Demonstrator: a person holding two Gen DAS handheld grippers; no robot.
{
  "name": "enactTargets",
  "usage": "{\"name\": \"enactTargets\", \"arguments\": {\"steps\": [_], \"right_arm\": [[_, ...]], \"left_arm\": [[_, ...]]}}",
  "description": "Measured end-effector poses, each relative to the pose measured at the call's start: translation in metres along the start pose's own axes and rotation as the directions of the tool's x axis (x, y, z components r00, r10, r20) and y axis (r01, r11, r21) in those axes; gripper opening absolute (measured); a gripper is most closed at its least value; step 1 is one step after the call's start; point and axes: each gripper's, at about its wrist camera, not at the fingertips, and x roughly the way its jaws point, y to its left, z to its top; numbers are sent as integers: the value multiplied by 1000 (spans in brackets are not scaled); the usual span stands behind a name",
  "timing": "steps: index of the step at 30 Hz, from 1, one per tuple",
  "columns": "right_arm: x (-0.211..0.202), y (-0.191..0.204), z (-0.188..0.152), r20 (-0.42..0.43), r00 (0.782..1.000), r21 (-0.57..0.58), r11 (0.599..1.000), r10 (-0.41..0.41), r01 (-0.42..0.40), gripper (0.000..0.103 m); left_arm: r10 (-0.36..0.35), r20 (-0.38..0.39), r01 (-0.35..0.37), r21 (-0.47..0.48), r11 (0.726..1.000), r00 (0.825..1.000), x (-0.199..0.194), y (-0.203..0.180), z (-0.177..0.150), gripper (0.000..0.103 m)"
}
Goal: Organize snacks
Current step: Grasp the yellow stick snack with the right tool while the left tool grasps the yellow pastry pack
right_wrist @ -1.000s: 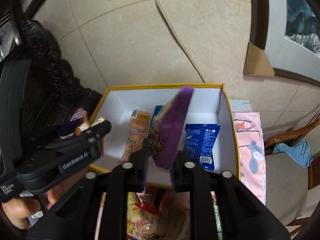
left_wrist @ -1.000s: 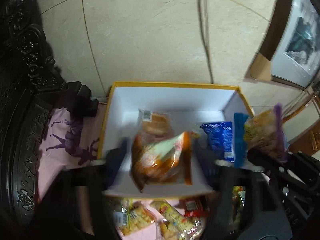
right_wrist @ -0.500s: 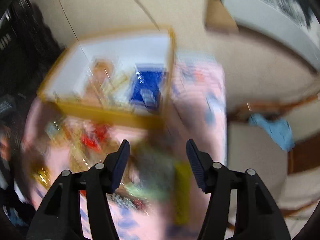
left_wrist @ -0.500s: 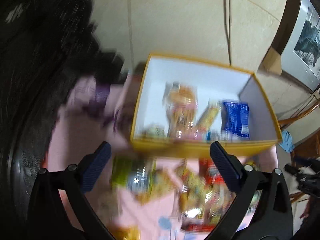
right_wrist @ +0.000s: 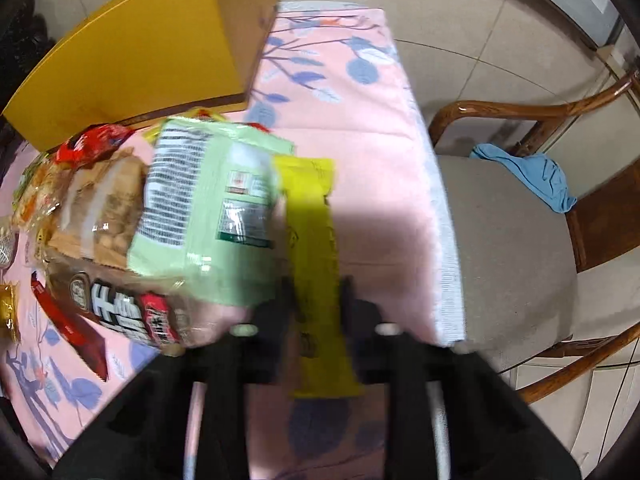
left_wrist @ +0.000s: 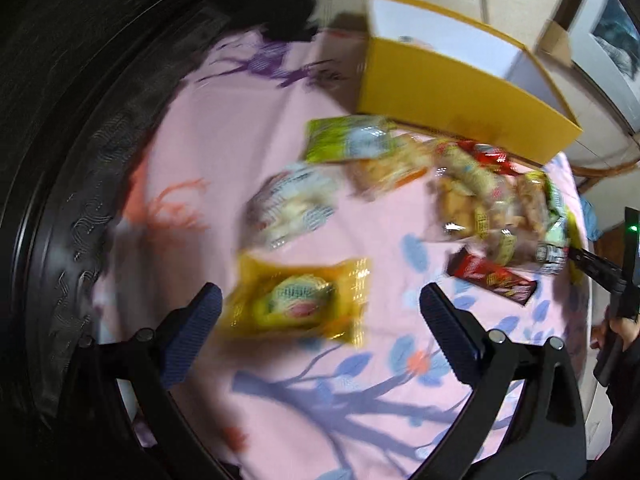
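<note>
Both of my grippers are now down over the loose snacks on the pink worktop (left_wrist: 192, 152), away from the yellow box (left_wrist: 452, 84) where, a second ago, each was holding a packet above the white interior. Those two packets are no longer in my jaws — I take them to be in the box, though its inside is hidden from both views now.

My right gripper (right_wrist: 316, 296) has just been closing, and its fingers now pinch the long yellow packet (right_wrist: 316, 240) lying beside the pale green bag (right_wrist: 212, 208), near the worktop's right edge. My left gripper (left_wrist: 318, 308) stands spread wide with nothing touching its pads; the gold-wrapped snack (left_wrist: 300, 300) lies between the fingers, still on the cloth.

Other snacks — a green packet (left_wrist: 348, 138), a clear bag of biscuits (left_wrist: 480, 204), a dark red bar (left_wrist: 492, 280) — lie scattered in front of the box. By my reading, one delivery is done and the next pair of pickups is under way: the right has its packet, the left has yet to close.
</note>
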Motion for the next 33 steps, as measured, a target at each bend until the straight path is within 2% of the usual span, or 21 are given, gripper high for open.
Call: {"name": "enactTargets", "arguments": {"steps": [2,6,8,10,12,14,16,19,20,22,27,31,33], "right_arm": [[-1,9,-5,-17,1000,10,1000,26,-26,21],[-10,23,-40,-63,994,51,995,91,-88,21],[-16,28,-57,-69,991,51,992,116,-113,22],[-21,34,-72,-74,989,39,991,128,-125,22],[-23,42,-80,-80,989,13,992,127,-126,22],[-22,47,-83,-84,989,-2,992,122,-123,22],[-21,47,-83,-89,988,5,992,128,-128,22],[-23,46,-85,-89,987,7,991,131,-130,22],[-24,46,-84,-91,988,6,992,129,-129,22],[-23,46,-84,-89,988,6,992,126,-126,22],[-27,49,-84,-94,988,-5,992,126,-127,22],[-24,47,-82,-102,986,-1,991,134,-134,22],[-23,46,-82,-102,986,4,991,136,-136,22]], "left_arm": [[26,-18,-27,-40,999,999,3,17,-6,101],[49,-52,-55,-107,993,997,17,37,-14,101],[38,-61,-44,-105,993,997,23,35,-16,101],[33,-66,-37,-64,997,997,31,24,-17,101],[70,-93,-71,-5,997,993,43,10,-19,101],[98,-129,-101,-19,995,987,50,5,-21,101],[84,-139,-97,-89,991,987,50,9,-22,101],[22,-131,-56,-262,963,991,39,21,-24,101],[1,-121,-40,-322,946,993,35,25,-24,101],[0,-113,-45,-388,920,994,36,28,-22,101],[41,-83,-77,-500,863,996,61,18,-10,101],[149,-95,-176,-490,854,984,83,12,-1,101],[141,-87,-165,-494,853,986,85,14,-3,101]]}}
